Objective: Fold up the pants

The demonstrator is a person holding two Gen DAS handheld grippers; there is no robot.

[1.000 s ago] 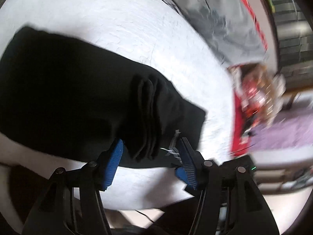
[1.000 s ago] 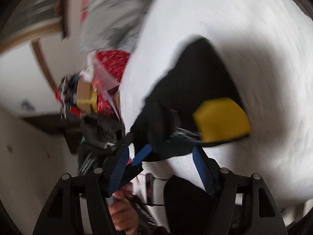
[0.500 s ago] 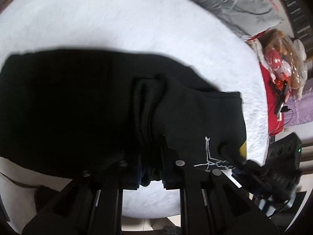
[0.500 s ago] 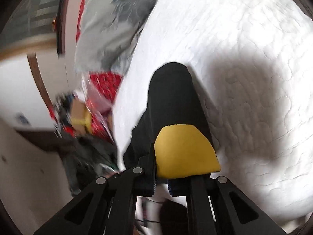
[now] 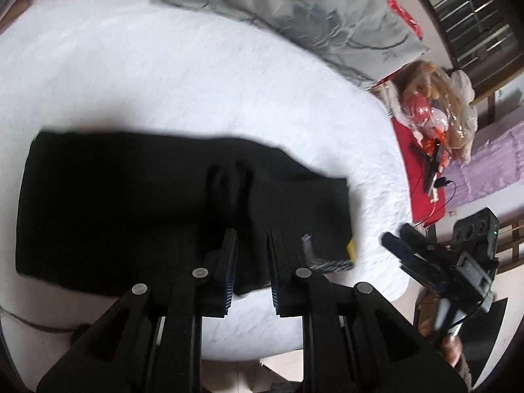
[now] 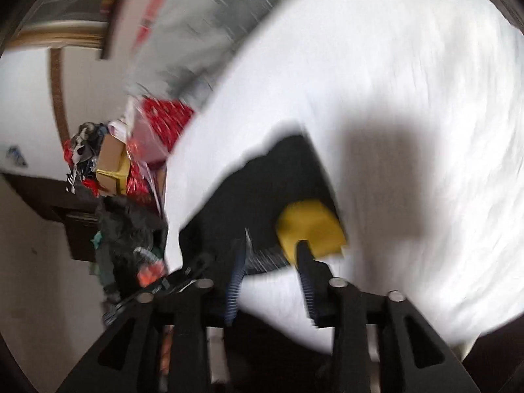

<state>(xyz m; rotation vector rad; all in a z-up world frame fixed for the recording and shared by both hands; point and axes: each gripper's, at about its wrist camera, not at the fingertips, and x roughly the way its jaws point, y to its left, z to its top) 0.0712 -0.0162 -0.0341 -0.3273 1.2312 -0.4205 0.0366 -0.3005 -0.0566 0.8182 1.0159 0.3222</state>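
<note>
Left gripper [image 5: 250, 245]: jaws narrow, small gap between blue pads, black cloth seen in gap; actual grip unclear. Pointing steeply down.
Right gripper [image 6: 271, 258]: jaws just been opening, pads apart, nothing pinched. Visible far right in left wrist view, person's hand [image 5: 452, 353] below.

Left gripper [image 5: 250, 249] clamped black pants [image 5: 131, 196]; right gripper [image 6: 270, 262] clamped waistband, then jaws opened, pulled back.

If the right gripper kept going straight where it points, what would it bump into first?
Probably the black pants, near their yellow patch, lying on the white bed just ahead of the right gripper. Blur makes depth uncertain.
</note>
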